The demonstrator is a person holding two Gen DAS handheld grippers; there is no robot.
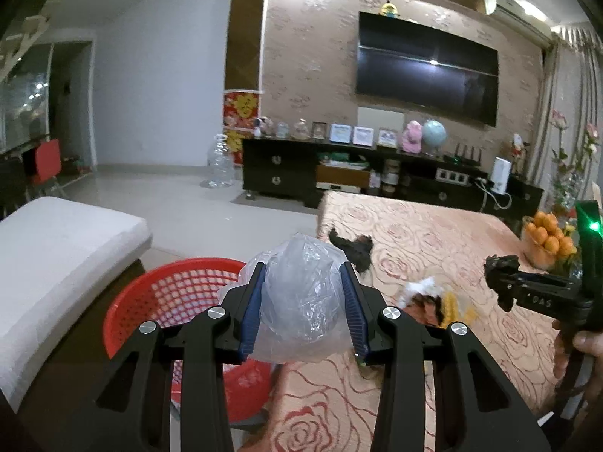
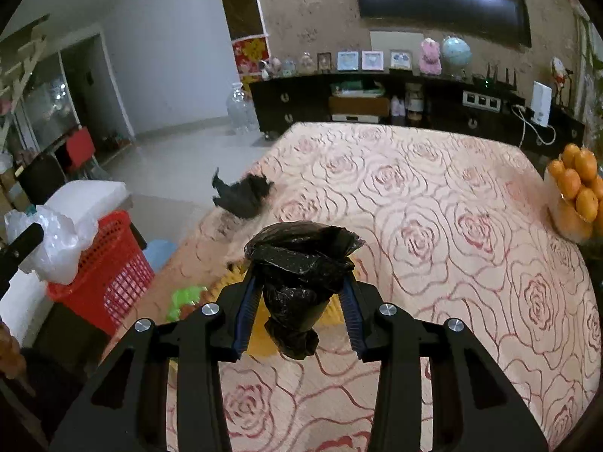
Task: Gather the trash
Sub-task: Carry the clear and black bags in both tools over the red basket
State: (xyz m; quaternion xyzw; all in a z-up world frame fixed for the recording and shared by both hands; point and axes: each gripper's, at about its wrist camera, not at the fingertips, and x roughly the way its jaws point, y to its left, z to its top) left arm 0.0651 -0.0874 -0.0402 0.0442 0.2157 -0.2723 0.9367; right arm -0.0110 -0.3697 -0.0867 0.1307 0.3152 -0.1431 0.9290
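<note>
While held above the rose-patterned tablecloth [image 2: 452, 226], the crumpled black plastic bag [image 2: 301, 286] hangs lengthwise downward, pinched by the right gripper [image 2: 299, 301]; the left gripper [image 1: 307, 301] pinches a clear plastic wad [image 1: 301, 293] beside the red mesh basket [image 1: 150, 301]. No readable writing.

- The right tongs [image 2: 299, 295] grip a crumpled black plastic bag [image 2: 297, 286] above the rose-patterned worktop [image 2: 452, 226].
- Another black scrap [image 2: 243, 192] lies near the worktop's far left edge.
- A red basket [image 2: 109, 275] stands at left, a clear bag [image 2: 56, 248] over its rim.
</note>
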